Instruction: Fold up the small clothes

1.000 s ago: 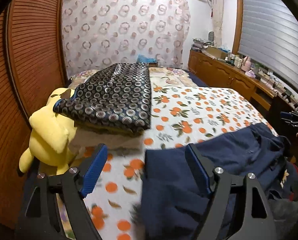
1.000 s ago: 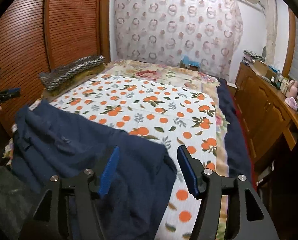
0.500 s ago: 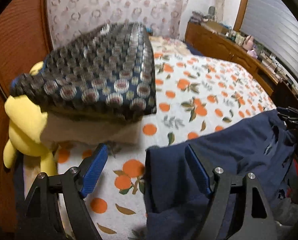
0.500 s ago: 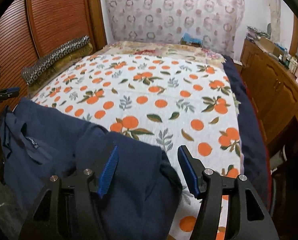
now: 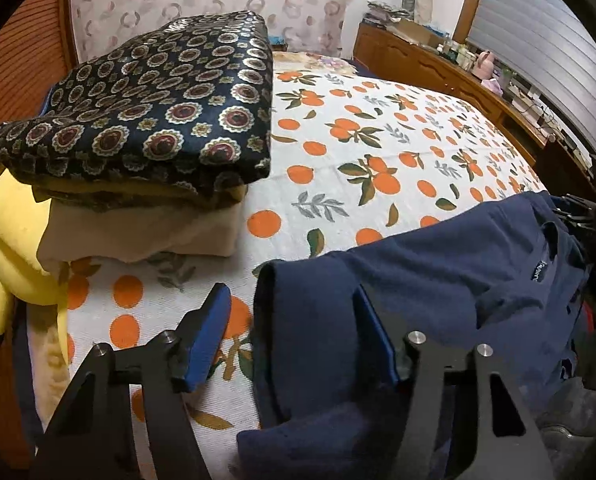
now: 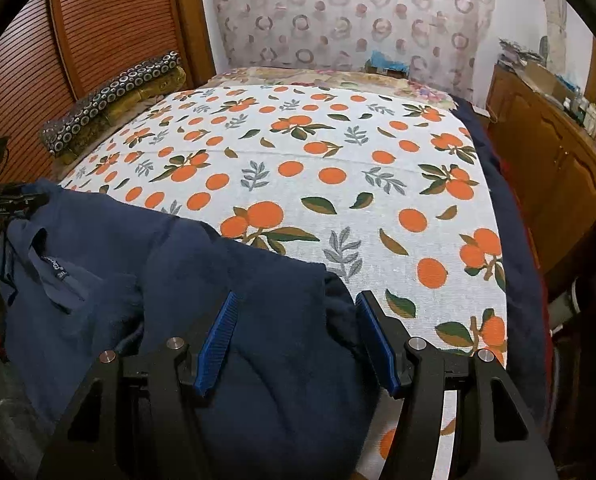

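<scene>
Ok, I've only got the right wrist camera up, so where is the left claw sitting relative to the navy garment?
Observer: The left claw straddles the navy garment's side edge. Its jaws have just been closing, but the pads are not pinching the cloth.
Operator: Anything next to the patterned cloth pile?
Observer: A yellow plush toy sits against the pile's outer side, at the bed's edge.
Operator: What is under that cloth?
Observer: A folded beige layer at the bottom, resting on the orange-print bedspread.
</scene>
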`<state>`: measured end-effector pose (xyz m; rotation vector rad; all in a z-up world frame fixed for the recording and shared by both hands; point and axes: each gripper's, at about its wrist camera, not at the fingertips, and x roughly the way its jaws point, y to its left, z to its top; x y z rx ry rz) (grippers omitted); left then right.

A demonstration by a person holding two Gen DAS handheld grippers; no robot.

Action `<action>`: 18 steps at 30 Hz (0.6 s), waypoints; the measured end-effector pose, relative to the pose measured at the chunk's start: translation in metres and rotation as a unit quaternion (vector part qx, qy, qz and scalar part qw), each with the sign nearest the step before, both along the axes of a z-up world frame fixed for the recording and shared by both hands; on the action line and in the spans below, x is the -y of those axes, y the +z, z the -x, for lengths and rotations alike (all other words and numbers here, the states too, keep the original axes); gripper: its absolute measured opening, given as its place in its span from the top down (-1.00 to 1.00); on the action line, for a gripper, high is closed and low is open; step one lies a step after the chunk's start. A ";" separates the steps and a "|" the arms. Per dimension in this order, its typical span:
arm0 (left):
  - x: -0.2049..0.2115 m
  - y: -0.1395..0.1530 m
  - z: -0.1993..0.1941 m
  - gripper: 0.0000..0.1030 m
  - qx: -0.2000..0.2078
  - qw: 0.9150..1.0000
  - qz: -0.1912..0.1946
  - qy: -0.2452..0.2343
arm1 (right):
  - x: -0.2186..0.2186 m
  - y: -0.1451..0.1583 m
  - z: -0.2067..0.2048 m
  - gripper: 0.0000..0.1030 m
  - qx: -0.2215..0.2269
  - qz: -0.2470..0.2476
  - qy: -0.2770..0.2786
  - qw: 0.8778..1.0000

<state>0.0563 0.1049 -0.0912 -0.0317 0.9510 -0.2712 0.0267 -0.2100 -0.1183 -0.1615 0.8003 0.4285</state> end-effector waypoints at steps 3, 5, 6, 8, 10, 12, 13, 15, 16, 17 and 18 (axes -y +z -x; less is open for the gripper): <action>0.004 0.000 0.001 0.18 0.000 1.000 0.016 -0.016 | -0.002 -0.001 0.004 0.01 0.001 -0.004 0.011 1.000; 0.006 0.000 0.002 0.51 -0.001 0.999 0.024 -0.025 | -0.007 -0.002 0.009 0.35 -0.001 -0.006 0.025 1.000; 0.006 0.002 0.005 0.66 0.003 0.999 0.031 -0.025 | -0.011 -0.002 0.011 0.56 0.002 -0.004 0.031 0.999; 0.006 0.008 0.011 0.75 0.018 0.998 0.046 -0.025 | -0.016 -0.002 0.016 0.69 0.009 0.002 0.035 0.999; 0.006 0.022 0.021 0.77 0.041 0.997 0.064 -0.026 | -0.017 0.002 0.023 0.74 0.019 -0.005 0.037 0.999; 0.006 0.048 0.037 0.77 0.073 0.994 0.080 -0.030 | -0.012 0.014 0.035 0.75 0.042 -0.020 0.037 0.998; 0.006 0.059 0.043 0.77 0.087 0.992 0.085 -0.031 | -0.008 0.024 0.042 0.76 0.056 -0.028 0.033 0.997; 0.008 0.086 0.057 0.78 0.119 0.988 0.090 -0.032 | 0.001 0.045 0.057 0.76 0.089 -0.043 0.024 0.995; 0.009 0.096 0.062 0.78 0.132 0.987 0.090 -0.031 | 0.006 0.058 0.067 0.76 0.111 -0.050 0.020 0.992; 0.010 0.110 0.069 0.78 0.149 0.984 0.093 -0.032 | 0.010 0.071 0.076 0.76 0.130 -0.054 0.018 0.990; 0.011 0.121 0.074 0.78 0.162 0.981 0.097 -0.034 | 0.012 0.084 0.085 0.77 0.145 -0.054 0.016 0.988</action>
